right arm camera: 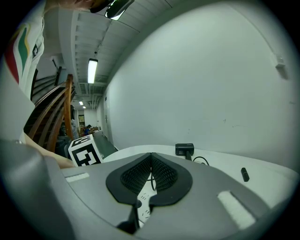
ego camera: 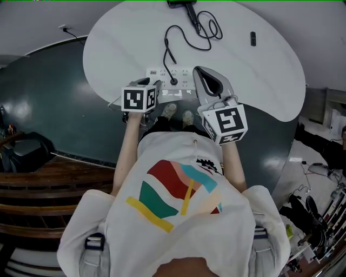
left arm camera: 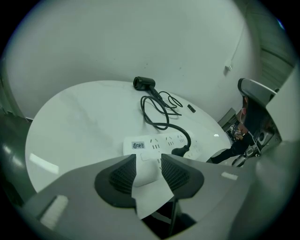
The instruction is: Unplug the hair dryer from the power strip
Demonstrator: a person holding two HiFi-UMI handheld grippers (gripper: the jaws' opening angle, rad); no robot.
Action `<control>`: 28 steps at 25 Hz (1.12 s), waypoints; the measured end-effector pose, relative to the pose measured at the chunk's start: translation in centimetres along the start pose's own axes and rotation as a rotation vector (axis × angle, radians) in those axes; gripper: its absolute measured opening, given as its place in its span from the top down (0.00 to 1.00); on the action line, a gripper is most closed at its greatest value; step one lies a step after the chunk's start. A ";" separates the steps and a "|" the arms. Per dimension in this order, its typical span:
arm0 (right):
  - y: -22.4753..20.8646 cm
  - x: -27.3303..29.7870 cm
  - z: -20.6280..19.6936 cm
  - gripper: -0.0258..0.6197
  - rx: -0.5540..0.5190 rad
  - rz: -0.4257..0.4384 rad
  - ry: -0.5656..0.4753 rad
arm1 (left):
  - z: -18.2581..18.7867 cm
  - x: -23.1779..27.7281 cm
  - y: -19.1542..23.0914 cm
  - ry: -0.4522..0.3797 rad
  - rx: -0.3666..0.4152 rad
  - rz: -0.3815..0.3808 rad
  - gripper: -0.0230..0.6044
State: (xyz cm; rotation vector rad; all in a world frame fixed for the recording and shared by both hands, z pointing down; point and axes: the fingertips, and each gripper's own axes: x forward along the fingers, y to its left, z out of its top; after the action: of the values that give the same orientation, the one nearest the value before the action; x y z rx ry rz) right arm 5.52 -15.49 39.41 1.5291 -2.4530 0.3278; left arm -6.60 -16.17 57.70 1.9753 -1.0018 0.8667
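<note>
On the smooth white rounded table (ego camera: 259, 65), a flat white plastic power strip (ego camera: 181, 76) hugs the near edge, the black hair dryer (ego camera: 181, 4) the far edge, its black plug (ego camera: 174, 82) seated; left gripper (left arm camera: 147, 171) released, right gripper (right arm camera: 151, 173) clenched empty.

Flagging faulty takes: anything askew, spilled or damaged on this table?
Nothing stands out: the power strip lies flat on the table, the plug sits in it, the cord runs in loose loops to the hair dryer.
</note>
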 end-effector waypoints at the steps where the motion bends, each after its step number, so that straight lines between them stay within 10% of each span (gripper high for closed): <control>1: 0.4 0.1 0.0 0.94 -0.007 0.022 -0.004 | 0.0 0.0 0.1 -0.002 -0.001 0.004 0.73; 18: 4.9 4.4 -9.2 0.65 -0.186 0.236 0.293 | -0.3 0.3 0.5 0.013 0.064 0.001 0.74; 24: 4.7 5.9 -12.4 0.65 -0.295 0.247 0.369 | -0.4 0.3 -0.7 0.111 0.328 0.093 0.69; 28: 4.7 6.5 -13.5 0.65 -0.320 0.252 0.390 | -0.4 0.3 -0.4 0.115 0.319 0.094 0.70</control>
State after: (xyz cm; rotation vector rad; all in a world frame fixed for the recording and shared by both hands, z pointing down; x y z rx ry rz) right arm -0.41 -14.82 53.87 0.9297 -2.2496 0.2346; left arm -6.17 -15.75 58.01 2.1236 -0.9421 1.2421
